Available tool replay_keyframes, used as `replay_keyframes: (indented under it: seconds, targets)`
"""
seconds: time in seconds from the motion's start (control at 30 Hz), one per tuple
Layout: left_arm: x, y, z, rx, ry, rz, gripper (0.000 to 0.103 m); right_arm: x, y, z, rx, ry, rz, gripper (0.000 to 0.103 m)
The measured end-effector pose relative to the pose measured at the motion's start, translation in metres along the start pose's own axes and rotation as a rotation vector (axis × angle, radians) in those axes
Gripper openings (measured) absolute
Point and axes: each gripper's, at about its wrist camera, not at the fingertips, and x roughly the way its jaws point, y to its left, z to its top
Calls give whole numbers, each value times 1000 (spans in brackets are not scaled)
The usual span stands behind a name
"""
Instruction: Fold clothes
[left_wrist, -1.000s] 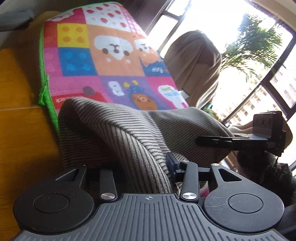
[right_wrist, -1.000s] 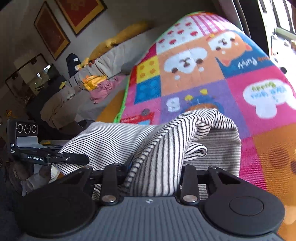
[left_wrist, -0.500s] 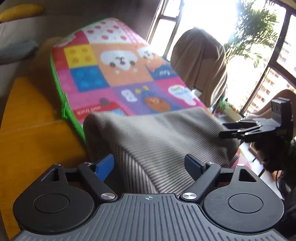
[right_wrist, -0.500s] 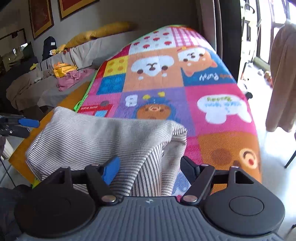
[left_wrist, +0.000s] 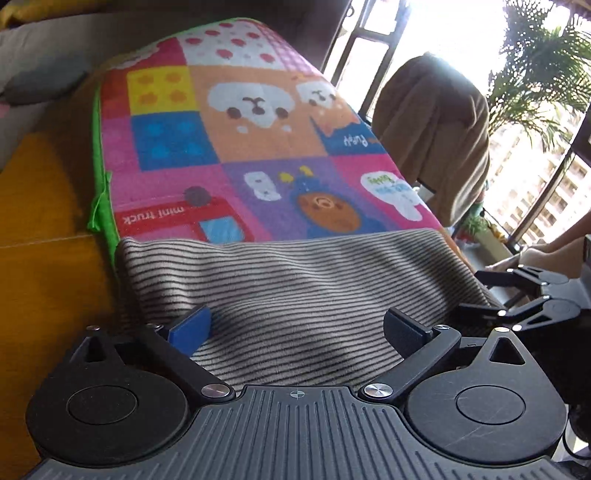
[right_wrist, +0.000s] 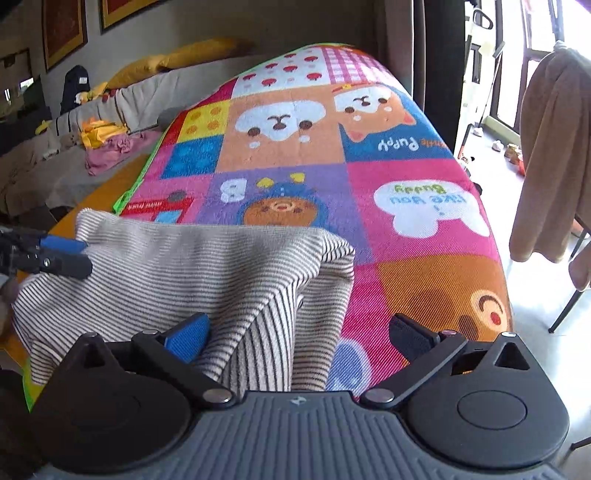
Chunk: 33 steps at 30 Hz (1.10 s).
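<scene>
1. My left hand-held gripper (left_wrist: 297, 328) has its fingers spread wide apart, gripping nothing; the blue pad (left_wrist: 190, 328) of one finger rests against the cloth.
2. The striped garment (left_wrist: 295, 288) lies folded across the near end of the colourful cartoon mat (left_wrist: 236, 147), right in front of that gripper and running between its two fingers.
3. My right hand-held gripper (right_wrist: 299, 332) is spread wide as well and clamps nothing.
4. From the right wrist, the striped garment (right_wrist: 192, 273) lies ahead and to the left; its near corner drapes down between the fingers, closer to the blue-padded one.
5. The mat (right_wrist: 406, 177) shows bare to the right of the garment, under the other finger.
6. Each gripper shows in the other's view: the right one (left_wrist: 532, 295) at the garment's right end, the left one (right_wrist: 48, 254) touching its left edge.
7. The mat lies on a yellow desk (left_wrist: 44, 266); a brown cloth (left_wrist: 436, 136) hangs by the window.
</scene>
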Motion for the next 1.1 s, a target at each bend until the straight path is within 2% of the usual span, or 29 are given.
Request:
replay_keyframes:
  seconds: [0.07, 0.23, 0.37, 0.53, 0.63, 0.77, 0.9, 1.0, 1.1]
  targets:
    - [0, 0, 0, 6, 3, 3, 103, -3, 0, 2, -1, -15, 0, 103]
    - [1, -2, -2, 25, -3, 14, 103, -3, -5, -6, 11, 19, 1, 103]
    - [-11, 5, 3, 6, 1, -40, 103, -3, -8, -12, 21, 46, 2, 103]
    - [-51, 22, 3, 14, -2, -163, 103, -45, 10, -24, -164, 80, 86, 103]
    - [-51, 27, -6, 35, 37, -155, 103, -46, 28, -34, -255, 124, 92, 103]
    - [-33, 26, -12, 37, 93, -97, 103, -20, 47, -39, -381, 178, 46, 103]
    - [-28, 27, -9, 33, 89, -111, 103, 10, 36, -15, -440, 172, -50, 103]
    - [-25, 28, -6, 31, 88, -111, 103, 42, 20, 9, -427, 134, -189, 103]
    - [-23, 26, -5, 26, 88, -117, 103, 72, 0, 31, -389, 50, -395, 103]
